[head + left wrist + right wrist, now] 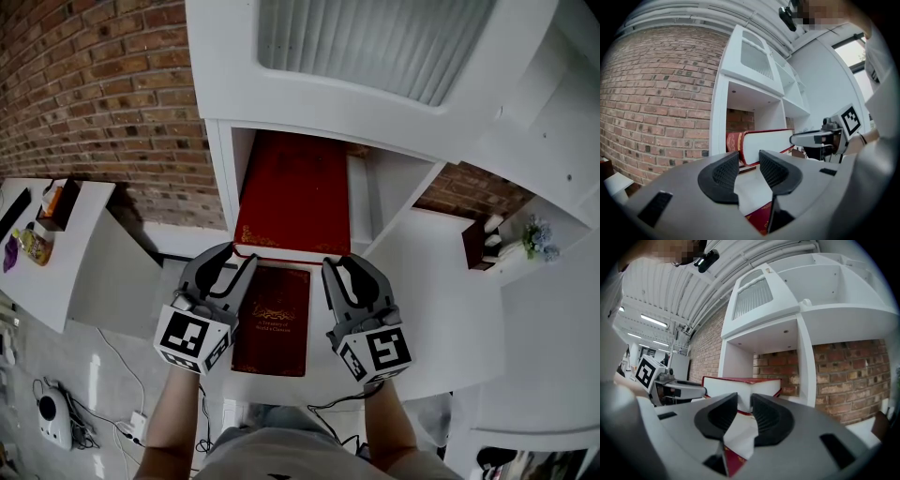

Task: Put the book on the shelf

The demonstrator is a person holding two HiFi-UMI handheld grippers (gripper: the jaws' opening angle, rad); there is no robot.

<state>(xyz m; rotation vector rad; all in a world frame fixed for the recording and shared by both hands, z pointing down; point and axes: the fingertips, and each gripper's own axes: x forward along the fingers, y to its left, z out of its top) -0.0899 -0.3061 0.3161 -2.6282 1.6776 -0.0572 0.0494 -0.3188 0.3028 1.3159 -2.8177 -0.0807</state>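
Book (292, 199) sits shelved; left gripper (241, 255) and right gripper (338, 262) fingers (723, 176) apart, seemingly empty.

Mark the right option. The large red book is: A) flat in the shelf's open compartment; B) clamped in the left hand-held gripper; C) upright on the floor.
A: the large red book lies flat inside the white shelf, in its open compartment.
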